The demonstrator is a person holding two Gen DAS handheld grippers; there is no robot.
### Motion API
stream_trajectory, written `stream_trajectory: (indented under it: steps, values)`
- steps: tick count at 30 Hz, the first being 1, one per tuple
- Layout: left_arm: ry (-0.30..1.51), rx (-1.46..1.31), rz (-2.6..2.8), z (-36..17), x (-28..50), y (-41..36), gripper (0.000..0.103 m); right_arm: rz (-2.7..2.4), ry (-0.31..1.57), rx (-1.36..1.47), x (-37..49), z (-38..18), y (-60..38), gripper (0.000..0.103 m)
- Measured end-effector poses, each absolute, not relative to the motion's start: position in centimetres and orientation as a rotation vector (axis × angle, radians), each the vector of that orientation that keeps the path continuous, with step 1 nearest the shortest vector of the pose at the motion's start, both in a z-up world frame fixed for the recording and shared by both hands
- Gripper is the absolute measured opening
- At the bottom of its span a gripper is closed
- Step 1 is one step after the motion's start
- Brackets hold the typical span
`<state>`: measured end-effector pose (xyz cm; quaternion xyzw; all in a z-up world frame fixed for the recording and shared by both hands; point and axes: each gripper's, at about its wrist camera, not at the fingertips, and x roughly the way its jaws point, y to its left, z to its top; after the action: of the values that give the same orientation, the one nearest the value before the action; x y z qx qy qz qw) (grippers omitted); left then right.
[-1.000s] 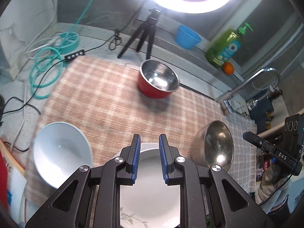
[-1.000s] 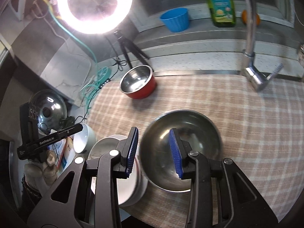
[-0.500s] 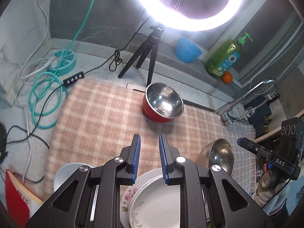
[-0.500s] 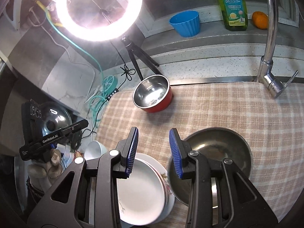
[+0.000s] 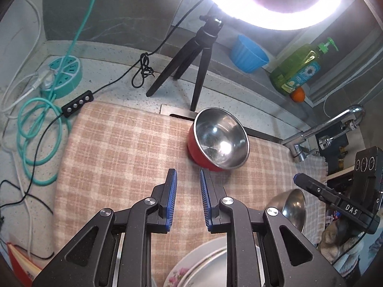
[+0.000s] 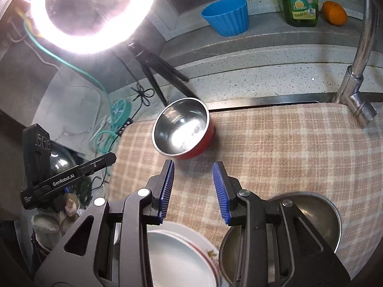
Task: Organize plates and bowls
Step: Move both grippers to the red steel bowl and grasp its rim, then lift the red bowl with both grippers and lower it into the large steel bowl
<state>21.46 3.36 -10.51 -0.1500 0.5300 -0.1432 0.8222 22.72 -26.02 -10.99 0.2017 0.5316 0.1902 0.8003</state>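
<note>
A red bowl with a steel inside (image 5: 219, 138) (image 6: 183, 131) stands upright at the far side of the checked cloth (image 5: 115, 148). My left gripper (image 5: 188, 179) hovers just short of it, its blue pads a narrow gap apart with nothing between them. My right gripper (image 6: 193, 167) is open wider, also empty, just in front of the same bowl. A stack of white plates (image 5: 198, 265) (image 6: 182, 256) lies under both grippers at the near edge. To the right of the plates sits a bare steel bowl (image 5: 290, 209) (image 6: 311, 215).
A ring light on a black tripod (image 5: 198, 55) stands behind the red bowl. On the back ledge are a blue cup (image 6: 227, 15), a green soap bottle (image 6: 301, 0) and an orange (image 6: 334, 13). A faucet (image 6: 359, 71) rises at the right; cables and a teal power strip (image 5: 63, 75) lie left.
Both grippers have moved forward over the cloth toward the red bowl. The plates and steel bowl slid to the bottom of both views, and the white bowl left the left wrist view.
</note>
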Motion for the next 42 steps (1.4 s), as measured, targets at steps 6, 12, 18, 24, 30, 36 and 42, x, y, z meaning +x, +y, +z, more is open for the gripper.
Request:
stream_trajectory:
  steps: [6, 12, 18, 24, 30, 36, 42]
  values:
    - [1.171, -0.350, -0.322, -12.2, 24.7, 2.2, 0.024, 0.401, 1.182, 0.472, 24.9, -13.3, -25.2, 0.035]
    - [1.203, -0.341, -0.320, -13.8, 27.4, 1.4, 0.024, 0.406, 1.213, 0.473, 27.3, -14.8, -24.0, 0.035]
    - [1.237, -0.311, -0.333, -15.2, 29.2, 0.5, 0.024, 0.408, 1.256, 0.478, 28.8, -16.7, -23.2, 0.035]
    - [1.250, -0.272, -0.343, -16.1, 29.7, -0.4, 0.023, 0.409, 1.288, 0.483, 29.3, -17.8, -22.9, 0.021]
    - [1.248, -0.274, -0.348, -16.5, 29.9, -0.7, 0.013, 0.407, 1.282, 0.455, 29.5, -17.8, -22.4, 0.014]
    - [1.241, -0.272, -0.342, -16.1, 29.2, -0.7, 0.013, 0.402, 1.270, 0.446, 28.8, -17.1, -22.4, 0.014]
    - [1.214, -0.280, -0.353, -14.8, 27.3, -0.5, 0.013, 0.415, 1.246, 0.442, 27.0, -15.3, -22.9, 0.014]
